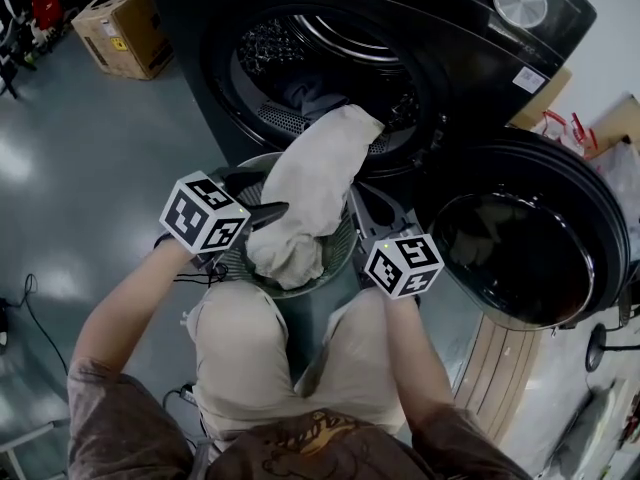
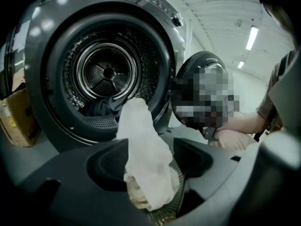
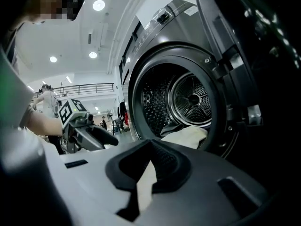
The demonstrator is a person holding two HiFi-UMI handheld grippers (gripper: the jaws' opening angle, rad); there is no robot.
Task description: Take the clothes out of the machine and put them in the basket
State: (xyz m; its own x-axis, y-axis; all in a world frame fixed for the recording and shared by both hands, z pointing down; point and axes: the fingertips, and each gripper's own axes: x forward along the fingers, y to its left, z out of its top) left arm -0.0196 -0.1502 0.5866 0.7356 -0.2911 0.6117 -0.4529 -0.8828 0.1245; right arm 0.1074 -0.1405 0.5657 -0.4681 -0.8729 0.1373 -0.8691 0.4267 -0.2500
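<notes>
Cloth: white cloth point(image 1: 310, 193), soft and crumpled, hangs from the machine point(image 1: 230, 28) drum mouth down into the basket point(image 1: 345, 248), its lower end bunched inside.
Reason: I judge it half moved across, draped so it can slide in.
Left gripper point(image 2: 150, 161): my jaws stand apart on either side of the cloth, not pressing.
Right gripper point(image 3: 141, 182): jaws almost together, seemingly clamped on a thin cloth strip.
Drum: dark clothes point(image 2: 101, 106) lie inside.

You face a machine point(image 1: 185, 18) of glossy dark plastic with a shiny perforated metal drum point(image 2: 108, 72), a soft matt white cloth point(image 1: 315, 183), a fine mesh basket point(image 1: 342, 248), a cardboard box point(image 1: 125, 28) and a smooth, reflective floor point(image 1: 90, 168).
</notes>
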